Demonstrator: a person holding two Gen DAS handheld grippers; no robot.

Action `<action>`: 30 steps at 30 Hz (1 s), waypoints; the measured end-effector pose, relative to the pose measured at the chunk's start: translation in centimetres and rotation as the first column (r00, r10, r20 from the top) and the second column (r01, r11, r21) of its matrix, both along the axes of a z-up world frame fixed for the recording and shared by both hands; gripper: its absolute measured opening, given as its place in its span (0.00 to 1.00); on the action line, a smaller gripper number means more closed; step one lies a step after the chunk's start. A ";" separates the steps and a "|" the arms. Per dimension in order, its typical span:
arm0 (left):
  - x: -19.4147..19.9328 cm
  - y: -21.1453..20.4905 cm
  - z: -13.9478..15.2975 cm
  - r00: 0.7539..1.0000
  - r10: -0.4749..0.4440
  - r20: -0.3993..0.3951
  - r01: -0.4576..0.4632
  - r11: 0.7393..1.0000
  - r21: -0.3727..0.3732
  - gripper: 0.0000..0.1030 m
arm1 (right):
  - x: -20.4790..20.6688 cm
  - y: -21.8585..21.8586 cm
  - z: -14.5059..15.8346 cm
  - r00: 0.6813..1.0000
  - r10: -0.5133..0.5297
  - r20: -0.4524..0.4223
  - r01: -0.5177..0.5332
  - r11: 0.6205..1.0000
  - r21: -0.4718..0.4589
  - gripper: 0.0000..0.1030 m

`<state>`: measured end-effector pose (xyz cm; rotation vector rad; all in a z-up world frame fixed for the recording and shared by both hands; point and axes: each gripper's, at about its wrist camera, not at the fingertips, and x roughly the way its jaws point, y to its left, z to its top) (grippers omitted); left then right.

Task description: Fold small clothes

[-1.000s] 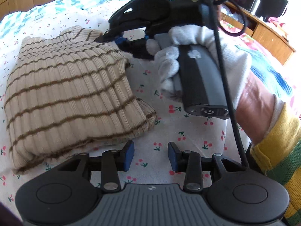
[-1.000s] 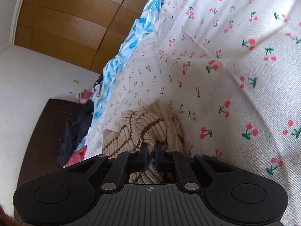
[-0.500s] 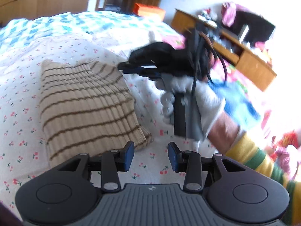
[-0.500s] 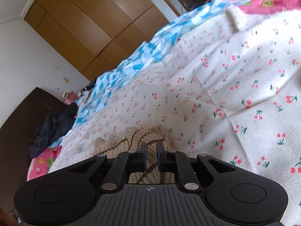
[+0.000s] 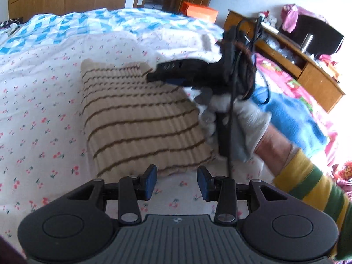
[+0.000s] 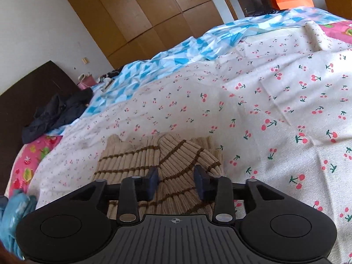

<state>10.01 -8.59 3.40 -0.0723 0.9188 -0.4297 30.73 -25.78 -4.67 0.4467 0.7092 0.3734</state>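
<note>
While folded into rectangle, striped knit sweater (image 5: 140, 118) lies flat on cherry-print sheet (image 5: 44, 110). Right gripper (image 6: 177, 181) over sweater's far corner, jaws parted, bunched knit seen between them. Left gripper (image 5: 177, 182) at sweater's near edge, released, nothing between jaws. White-gloved hand (image 5: 242, 118) right of sweater. Blue-checked quilt (image 5: 88, 24) beyond sweater.

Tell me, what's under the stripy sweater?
The striped sweater lies folded on the cherry-print sheet, which shows all around it. The sheet right beneath, and anything tucked inside the folds, is covered and cannot be seen.
</note>
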 end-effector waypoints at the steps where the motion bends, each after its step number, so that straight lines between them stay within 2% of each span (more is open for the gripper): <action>1: -0.2 0.4 -0.3 1.000 0.012 -0.003 -0.012 1.000 0.005 0.42 | 0.0 -0.3 -0.1 1.000 -0.005 -0.013 0.005 1.000 0.016 0.06; 4: -0.2 2.0 -0.6 0.996 0.090 -0.005 -0.090 0.995 -0.052 0.42 | -0.2 -1.3 -0.4 0.999 -0.019 -0.042 0.021 0.999 0.048 0.01; 7: 0.9 3.6 -0.6 0.982 0.189 0.024 -0.184 0.975 -0.125 0.45 | -0.5 -2.3 -0.5 0.998 -0.036 -0.054 0.040 0.997 0.068 0.00; 10: 2.6 4.7 -0.7 0.962 0.269 0.055 -0.256 0.952 -0.168 0.48 | -0.7 -3.1 -0.3 0.997 -0.053 -0.055 0.057 0.995 0.078 0.00; 12: 4.1 4.6 -0.9 0.953 0.295 0.069 -0.283 0.948 -0.146 0.48 | -0.7 -3.4 -0.3 0.997 -0.060 -0.054 0.064 0.994 0.089 0.00; 15: 6.5 3.9 -1.8 0.948 0.306 0.088 -0.300 0.951 -0.078 0.48 | -0.8 -3.0 -0.1 0.998 -0.050 -0.030 0.051 0.997 0.052 0.01; 20: 7.9 2.7 -3.5 0.956 0.281 0.088 -0.281 0.960 -0.010 0.51 | -0.4 -1.4 0.8 0.999 -0.027 0.038 0.029 0.998 -0.054 0.13; 21: 7.7 2.5 -3.4 0.957 0.272 0.096 -0.273 0.962 -0.007 0.53 | -0.2 -1.1 0.9 0.998 -0.033 0.047 0.036 0.997 -0.068 0.20; 24: 7.6 2.5 -3.4 0.961 0.255 0.104 -0.256 0.967 -0.002 0.53 | 0.8 0.1 0.7 0.999 -0.012 0.048 0.015 0.997 -0.076 0.34; 28: 7.7 3.1 -3.3 0.961 0.261 0.090 -0.259 0.965 -0.036 0.54 | 1.5 2.9 0.5 0.995 0.040 0.087 -0.019 0.973 -0.230 0.37; 30: 7.7 3.1 -3.4 0.961 0.260 0.089 -0.258 0.965 -0.041 0.54 | 1.7 3.1 0.4 0.994 0.033 0.102 -0.008 0.970 -0.241 0.37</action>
